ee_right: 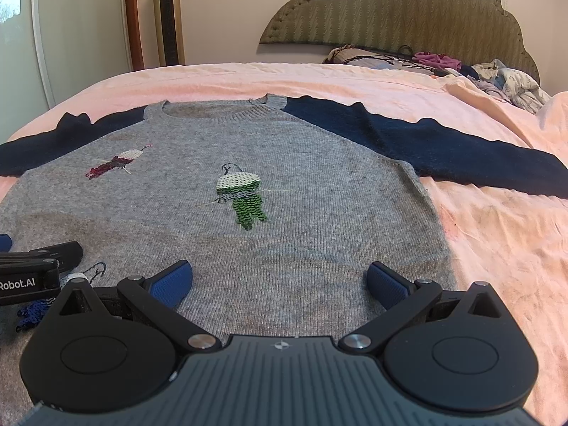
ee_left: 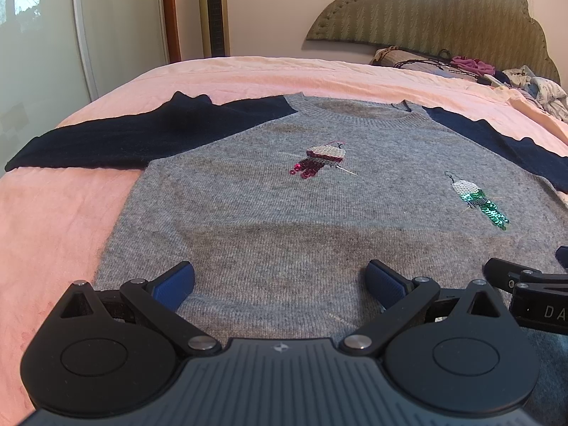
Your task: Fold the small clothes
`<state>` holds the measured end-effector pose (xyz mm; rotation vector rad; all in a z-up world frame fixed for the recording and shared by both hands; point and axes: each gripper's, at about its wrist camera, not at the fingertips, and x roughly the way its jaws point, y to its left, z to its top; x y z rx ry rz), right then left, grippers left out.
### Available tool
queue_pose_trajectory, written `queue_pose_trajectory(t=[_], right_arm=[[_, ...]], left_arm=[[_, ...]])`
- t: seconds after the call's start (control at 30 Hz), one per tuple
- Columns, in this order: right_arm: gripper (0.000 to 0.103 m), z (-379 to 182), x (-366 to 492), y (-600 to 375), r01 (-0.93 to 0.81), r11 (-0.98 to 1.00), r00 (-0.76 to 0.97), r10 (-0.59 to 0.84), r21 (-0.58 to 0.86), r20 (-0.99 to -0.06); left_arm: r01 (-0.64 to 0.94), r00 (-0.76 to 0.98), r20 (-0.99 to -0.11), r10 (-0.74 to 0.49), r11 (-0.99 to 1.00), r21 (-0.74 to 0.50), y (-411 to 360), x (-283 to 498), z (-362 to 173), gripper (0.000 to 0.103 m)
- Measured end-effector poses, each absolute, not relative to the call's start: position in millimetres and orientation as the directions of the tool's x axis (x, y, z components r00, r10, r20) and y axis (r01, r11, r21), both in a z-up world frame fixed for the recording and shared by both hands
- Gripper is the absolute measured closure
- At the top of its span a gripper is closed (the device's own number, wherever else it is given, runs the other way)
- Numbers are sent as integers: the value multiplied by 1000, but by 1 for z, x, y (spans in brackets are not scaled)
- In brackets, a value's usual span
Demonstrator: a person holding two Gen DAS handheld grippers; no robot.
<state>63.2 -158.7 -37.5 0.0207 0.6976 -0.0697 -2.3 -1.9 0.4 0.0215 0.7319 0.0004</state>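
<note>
A small grey knit sweater point(ee_left: 277, 213) point(ee_right: 301, 191) with navy sleeves lies flat, front up, on the pink bed, both sleeves spread out sideways. Sequin figures decorate its chest: a red one point(ee_left: 321, 163) and a green one point(ee_right: 243, 195). My left gripper point(ee_left: 280, 280) hovers open over the lower left part of the grey body, nothing between its blue pads. Over the lower right part my right gripper point(ee_right: 278, 280) is open too, holding nothing. Each gripper shows at the edge of the other's view. The hem is hidden under the grippers.
The pink bedsheet point(ee_left: 53, 213) point(ee_right: 497, 248) surrounds the sweater. A pile of loose clothes point(ee_right: 504, 81) and cords lies by the padded green headboard point(ee_left: 443, 10) at the far right. A tower fan point(ee_right: 168, 14) and a glass door stand beyond the bed.
</note>
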Motion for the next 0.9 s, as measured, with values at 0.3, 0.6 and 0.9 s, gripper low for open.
queue_pose_trajectory(t=[0.3,0.6,0.9], right_arm=[[0,-37,64,-158,75,997,763,-62,-6,-643],[0,2,68,-221,42,965,815,117,259,-567],[2,2,66,-466,254,585,939,40,770,-341]], left_arm=[[7,744,-668,8,1000,19,-2,-3,0,0],[6,744,-668,9,1000,20,-2,-2,0,0],[6,744,-668,9,1000,20,-2,-3,0,0]])
